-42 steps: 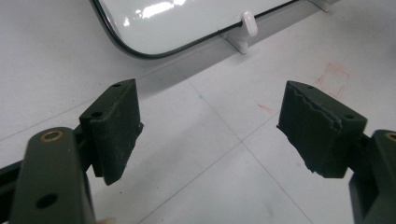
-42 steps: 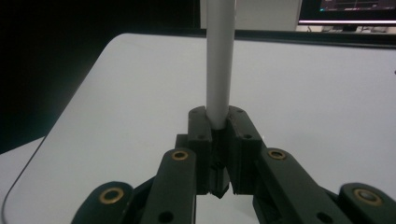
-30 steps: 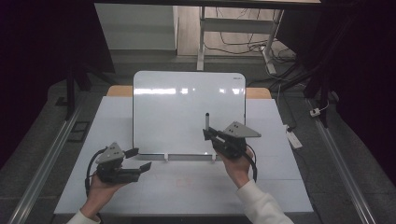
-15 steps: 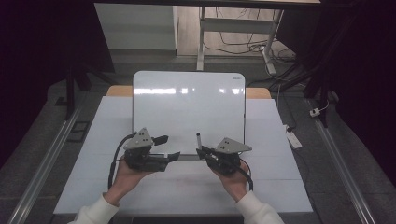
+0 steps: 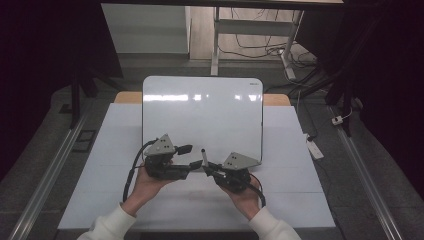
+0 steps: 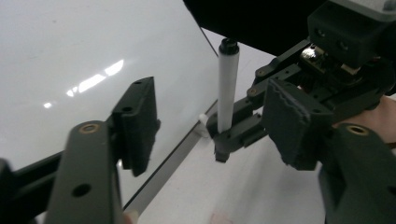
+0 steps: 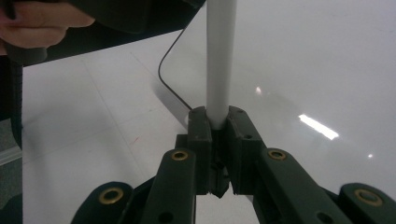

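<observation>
A white marker [image 5: 204, 156] with a black cap stands upright at the front edge of the whiteboard [image 5: 202, 110]. My right gripper [image 5: 209, 169] is shut on the marker's lower end [image 7: 219, 60], its pads pressed on the barrel. My left gripper [image 5: 192, 157] is just left of it and points at the marker. Its jaws have just been closing and are still open. In the left gripper view the marker [image 6: 227, 88] rises in the gap between the pads [image 6: 137, 123], touching neither. The right gripper [image 6: 236, 135] clamps it from beyond.
The whiteboard lies on a white table [image 5: 300, 200] whose front half is bare. A power strip [image 5: 315, 148] lies off the table's right edge. Desk legs and cables [image 5: 260, 45] are on the floor behind. Metal rails [image 5: 50, 165] run along both sides.
The left gripper moved right and up to the marker, and its jaws narrowed. The right gripper came down and left to the board's front edge, with the marker still in it.
</observation>
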`<move>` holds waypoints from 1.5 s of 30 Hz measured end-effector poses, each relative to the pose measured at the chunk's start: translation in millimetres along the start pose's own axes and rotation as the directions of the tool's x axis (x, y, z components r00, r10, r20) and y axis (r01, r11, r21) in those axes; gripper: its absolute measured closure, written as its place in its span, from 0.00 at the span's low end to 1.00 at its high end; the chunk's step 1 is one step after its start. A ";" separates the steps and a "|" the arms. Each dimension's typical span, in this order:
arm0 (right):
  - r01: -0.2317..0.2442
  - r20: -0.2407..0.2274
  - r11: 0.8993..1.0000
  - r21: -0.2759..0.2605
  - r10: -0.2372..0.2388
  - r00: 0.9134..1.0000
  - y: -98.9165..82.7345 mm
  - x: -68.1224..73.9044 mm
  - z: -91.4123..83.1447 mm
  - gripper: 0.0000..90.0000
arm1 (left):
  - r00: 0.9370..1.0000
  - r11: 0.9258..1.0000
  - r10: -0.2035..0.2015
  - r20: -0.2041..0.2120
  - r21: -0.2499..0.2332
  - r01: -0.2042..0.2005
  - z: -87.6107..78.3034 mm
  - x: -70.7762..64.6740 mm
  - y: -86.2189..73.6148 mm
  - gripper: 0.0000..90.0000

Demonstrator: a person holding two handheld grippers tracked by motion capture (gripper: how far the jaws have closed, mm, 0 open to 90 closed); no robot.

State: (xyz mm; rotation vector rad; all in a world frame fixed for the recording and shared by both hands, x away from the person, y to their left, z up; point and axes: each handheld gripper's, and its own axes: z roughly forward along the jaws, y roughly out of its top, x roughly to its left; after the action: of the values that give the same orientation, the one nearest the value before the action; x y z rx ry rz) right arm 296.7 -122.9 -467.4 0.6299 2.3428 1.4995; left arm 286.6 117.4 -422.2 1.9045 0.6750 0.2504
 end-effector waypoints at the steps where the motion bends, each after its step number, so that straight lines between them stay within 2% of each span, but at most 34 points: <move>1: -0.001 -0.003 1.000 0.001 0.001 1.000 -0.2 0.5 0.5 0.90 | 1.000 1.000 -0.001 0.011 0.003 0.001 1.8 0.5 0.0 0.48; 6: 0.007 -0.022 1.000 0.014 -0.007 1.000 -0.5 2.8 3.4 0.90 | 0.999 1.000 0.011 0.045 0.003 -0.011 6.9 1.1 -0.4 0.77; 8: 0.008 -0.028 1.000 0.016 -0.008 1.000 -0.5 3.9 4.9 0.90 | 0.997 1.000 0.001 0.074 0.001 -0.001 7.5 2.7 -0.4 0.88; 12: 0.003 -0.030 1.000 0.016 -0.003 1.000 -1.3 3.0 6.8 0.89 | 0.996 1.000 -0.019 0.086 0.004 0.018 8.2 5.7 -0.9 0.91; 13: 0.011 -0.017 1.000 0.015 -0.010 1.000 -1.4 3.7 6.6 0.88 | 0.997 1.000 -0.022 0.074 -0.002 0.022 7.9 6.0 -1.1 0.91; 15: 0.046 0.040 0.999 0.012 -0.046 0.998 -0.9 7.3 4.8 0.75 | 0.998 0.999 -0.035 0.054 -0.007 0.035 6.7 7.8 -1.3 0.91; 18: 0.098 0.109 0.995 0.002 -0.098 0.989 0.6 13.6 0.9 0.74 | 0.997 0.998 -0.066 0.045 -0.016 0.067 5.2 11.4 -2.0 0.91; 20: 0.140 0.154 0.990 0.003 -0.139 0.978 2.1 18.0 0.6 0.73 | 0.996 0.997 -0.078 0.043 -0.018 0.079 5.9 11.8 -2.2 0.91; 22: 0.168 0.180 0.986 0.006 -0.167 0.969 3.3 21.7 2.7 0.75 | 0.996 0.996 -0.081 0.040 -0.016 0.082 7.6 10.7 -2.3 0.91; 26: 0.192 0.205 0.981 0.007 -0.189 0.960 6.7 27.1 9.1 0.84 | 0.997 0.997 -0.080 0.025 -0.011 0.080 10.7 7.9 -2.9 0.91; 31: 0.148 0.214 0.989 0.001 -0.144 0.966 7.9 20.4 8.9 0.90 | 0.992 0.993 -0.118 0.042 -0.020 0.119 9.8 11.4 -4.4 0.91; 33: 0.152 0.223 0.988 0.002 -0.149 0.963 8.6 21.1 8.3 0.90 | 0.991 0.991 -0.128 0.047 -0.030 0.129 10.0 11.4 -4.9 0.90; 35: 0.149 0.220 0.989 0.002 -0.145 0.965 9.3 20.3 8.0 0.90 | 0.991 0.991 -0.131 0.040 -0.034 0.132 9.7 10.8 -5.0 0.88; 38: 0.134 0.231 0.991 -0.010 -0.128 0.964 13.4 15.2 3.2 0.90 | 0.991 0.990 -0.131 0.014 -0.052 0.132 2.3 10.1 -5.8 0.61; 39: 0.123 0.242 0.992 -0.022 -0.114 0.963 16.5 10.8 -0.3 0.90 | 0.991 0.989 -0.134 0.011 -0.059 0.135 -2.5 10.9 -7.0 0.56; 42: 0.090 0.304 0.994 -0.064 -0.066 0.950 29.7 -9.8 -15.1 0.90 | 0.989 0.988 -0.145 -0.023 -0.061 0.143 -19.3 16.2 -14.2 0.48; 45: 0.024 0.365 0.995 -0.093 0.012 0.931 43.8 -40.2 -27.9 0.90 | 0.985 0.988 -0.151 -0.079 -0.025 0.149 -35.1 21.8 -27.8 0.45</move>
State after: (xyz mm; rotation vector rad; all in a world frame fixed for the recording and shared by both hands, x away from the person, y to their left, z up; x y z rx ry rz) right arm 327.5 -149.1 -415.7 0.7993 1.9771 1.3473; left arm 278.8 164.9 -434.9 1.8226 0.8632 0.2382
